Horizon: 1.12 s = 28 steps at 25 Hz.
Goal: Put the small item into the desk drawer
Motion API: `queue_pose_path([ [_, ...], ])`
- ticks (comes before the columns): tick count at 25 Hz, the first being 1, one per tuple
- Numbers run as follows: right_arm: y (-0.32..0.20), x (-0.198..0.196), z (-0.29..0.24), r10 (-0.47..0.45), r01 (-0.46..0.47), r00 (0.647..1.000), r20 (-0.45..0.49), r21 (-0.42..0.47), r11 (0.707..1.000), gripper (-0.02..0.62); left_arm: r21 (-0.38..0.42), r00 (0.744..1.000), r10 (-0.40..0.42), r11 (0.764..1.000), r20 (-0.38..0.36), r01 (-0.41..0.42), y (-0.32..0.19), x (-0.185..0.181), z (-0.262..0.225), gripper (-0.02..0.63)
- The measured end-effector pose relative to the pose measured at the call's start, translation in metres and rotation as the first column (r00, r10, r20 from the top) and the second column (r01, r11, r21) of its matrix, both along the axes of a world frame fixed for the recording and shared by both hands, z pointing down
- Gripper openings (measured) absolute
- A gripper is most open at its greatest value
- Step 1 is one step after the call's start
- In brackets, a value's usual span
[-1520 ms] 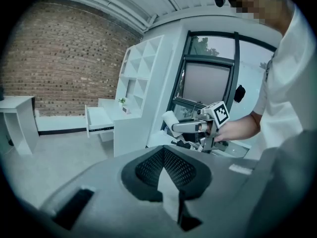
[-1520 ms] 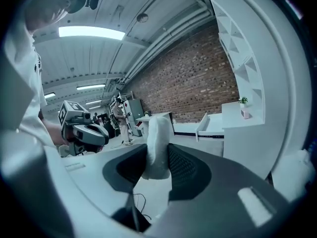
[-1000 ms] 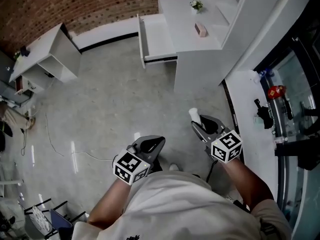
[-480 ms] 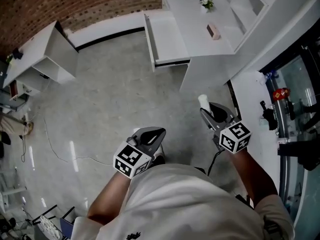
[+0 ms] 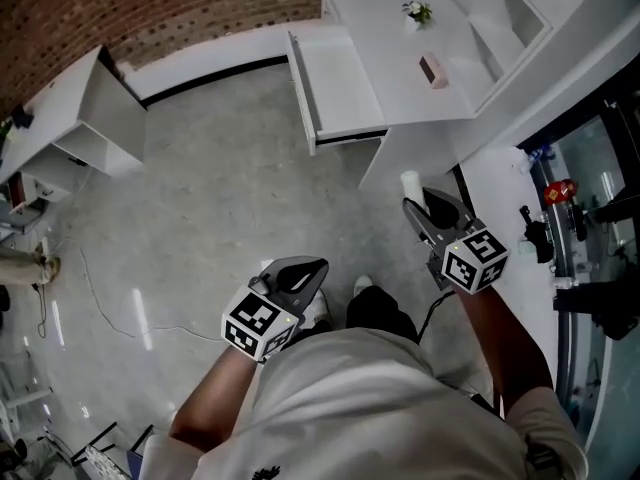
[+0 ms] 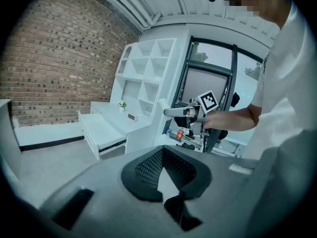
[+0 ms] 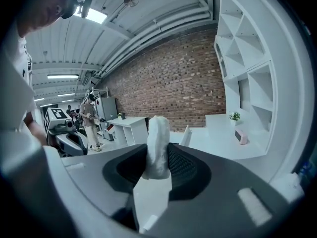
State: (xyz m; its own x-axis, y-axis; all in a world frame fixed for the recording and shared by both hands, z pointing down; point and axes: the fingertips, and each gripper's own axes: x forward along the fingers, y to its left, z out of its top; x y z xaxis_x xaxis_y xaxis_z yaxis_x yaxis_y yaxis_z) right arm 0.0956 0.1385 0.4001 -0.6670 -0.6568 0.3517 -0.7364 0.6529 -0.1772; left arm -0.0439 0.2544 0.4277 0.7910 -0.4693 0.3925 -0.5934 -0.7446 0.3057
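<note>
- Small white item (image 7: 158, 148), a soft-looking roll, is upright between the jaws of the right gripper (image 5: 416, 204). The jaws are clamped on its lower part and its rounded top pokes out past them.
- That hold is probably for carrying: the item stays steady in the air and can be dropped in with its free end leading.
- In the head view the item is over the floor (image 5: 200, 188), well apart from the desk drawer (image 5: 335, 83) and off the worktop's near corner.
- The drawer is already pulled out from under the worktop (image 5: 395, 28), along its floor-side edge. What shows of its white inside looks bare, so nothing seems to need opening or clearing first.
- Left gripper (image 5: 318, 265) hangs low beside the person's body, jaws together and holding nothing. It seems parked out of the way, since the open drawer leaves it no job.
- A small potted plant (image 5: 419, 11) and a pink box (image 5: 433, 70) sit on the worktop towards the shelving, clear of the drawer side.
- As I read it, this is the carrying stage. What remains is to close the gap, bring the item over the drawer's open tray and let go.
</note>
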Motion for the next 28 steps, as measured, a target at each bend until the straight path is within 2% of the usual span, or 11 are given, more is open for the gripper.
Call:
queue_pose_path([
  [11, -0.096, 0.005, 0.015, -0.023, 0.023, 1.000, 0.020, -0.010, 1.000, 0.137, -0.008, 0.999, -0.036, 0.999, 0.016, 0.036, -0.079, 0.014, 0.005, 0.006],
  [20, -0.204, 0.018, 0.026, -0.120, 0.120, 0.993, 0.009, -0.024, 0.992, 0.137, 0.010, 0.995, -0.093, 0.996, 0.043, 0.092, -0.197, 0.048, -0.003, 0.006],
  [28, -0.290, 0.022, 0.035, -0.185, 0.186, 0.983, 0.019, -0.018, 0.982, 0.137, 0.016, 0.984, -0.172, 0.985, 0.044, 0.171, -0.275, 0.067, 0.000, 0.006],
])
